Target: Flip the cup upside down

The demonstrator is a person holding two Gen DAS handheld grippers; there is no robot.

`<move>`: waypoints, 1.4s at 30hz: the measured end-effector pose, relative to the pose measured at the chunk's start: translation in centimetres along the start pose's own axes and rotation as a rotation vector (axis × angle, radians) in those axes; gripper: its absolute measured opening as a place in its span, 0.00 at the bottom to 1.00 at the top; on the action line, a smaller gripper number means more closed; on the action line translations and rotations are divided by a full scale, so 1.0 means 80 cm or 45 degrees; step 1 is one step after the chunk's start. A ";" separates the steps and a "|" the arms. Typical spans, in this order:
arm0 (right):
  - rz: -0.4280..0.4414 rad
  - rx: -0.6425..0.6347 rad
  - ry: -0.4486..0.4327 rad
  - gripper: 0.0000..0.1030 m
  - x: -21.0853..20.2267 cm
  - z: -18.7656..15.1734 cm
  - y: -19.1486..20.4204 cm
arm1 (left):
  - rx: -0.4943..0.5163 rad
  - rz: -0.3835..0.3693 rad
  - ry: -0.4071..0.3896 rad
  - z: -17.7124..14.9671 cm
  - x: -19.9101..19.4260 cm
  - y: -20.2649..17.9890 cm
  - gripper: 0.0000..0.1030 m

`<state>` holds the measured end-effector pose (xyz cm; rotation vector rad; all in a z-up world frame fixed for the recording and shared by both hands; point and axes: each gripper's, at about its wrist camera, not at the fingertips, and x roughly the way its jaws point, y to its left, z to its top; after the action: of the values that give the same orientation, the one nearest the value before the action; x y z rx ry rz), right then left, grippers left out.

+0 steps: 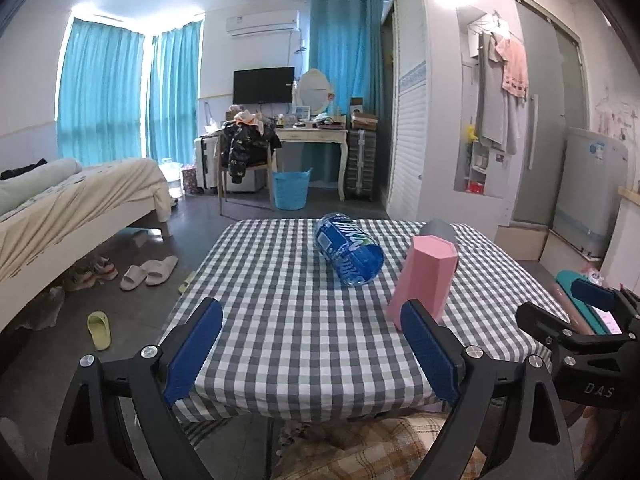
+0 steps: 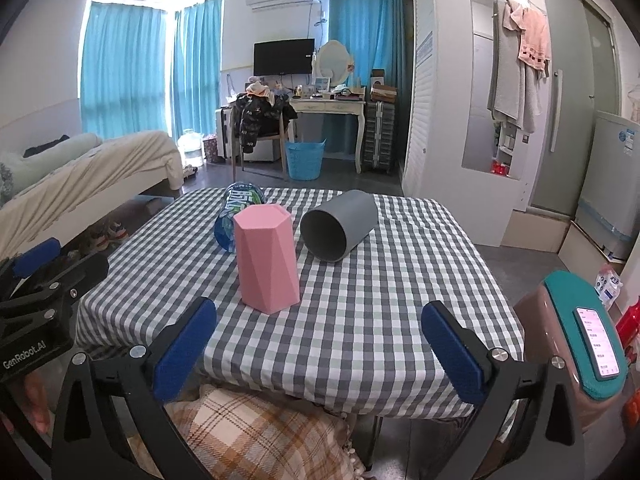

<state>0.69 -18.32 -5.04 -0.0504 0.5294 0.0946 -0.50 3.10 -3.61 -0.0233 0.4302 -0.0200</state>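
A pink faceted cup (image 2: pixel 267 259) stands with its closed end up on the checked table (image 2: pixel 360 320); it also shows in the left wrist view (image 1: pixel 425 280). A grey cup (image 2: pixel 338 225) lies on its side behind it, mouth toward me, and is mostly hidden in the left wrist view (image 1: pixel 439 229). My left gripper (image 1: pixel 316 354) is open and empty over the table's near edge, left of the pink cup. My right gripper (image 2: pixel 320 354) is open and empty at the near edge, in front of both cups.
A blue water bottle (image 1: pixel 349 253) lies on its side toward the back of the table. A stool with a teal top and a phone (image 2: pixel 598 342) stands to the right. A bed (image 1: pixel 72 208) is at the left, with slippers on the floor.
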 end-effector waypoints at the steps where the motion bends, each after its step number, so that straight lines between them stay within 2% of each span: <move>1: -0.003 0.002 -0.003 1.00 -0.001 0.000 -0.001 | -0.007 0.004 -0.001 0.001 -0.001 0.001 0.92; 5: -0.004 0.014 -0.015 1.00 -0.004 0.002 -0.004 | -0.027 0.014 -0.002 0.004 -0.002 0.007 0.92; 9: -0.005 0.016 -0.025 1.00 -0.007 0.003 -0.004 | -0.021 0.007 -0.003 0.003 -0.004 0.007 0.98; 19: -0.006 0.019 -0.030 1.00 -0.009 0.005 -0.004 | -0.011 0.005 0.001 0.003 -0.003 0.007 0.99; 27: -0.006 0.018 -0.030 1.00 -0.009 0.005 -0.004 | -0.029 0.050 0.010 0.002 -0.001 0.012 0.99; 42: -0.007 0.015 -0.023 1.00 -0.007 0.002 -0.002 | -0.007 0.049 0.007 -0.001 -0.001 0.007 0.99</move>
<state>0.32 -18.50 -4.62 -0.0399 0.5121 0.0865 -0.58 3.65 -3.66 -0.0205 0.4359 0.0189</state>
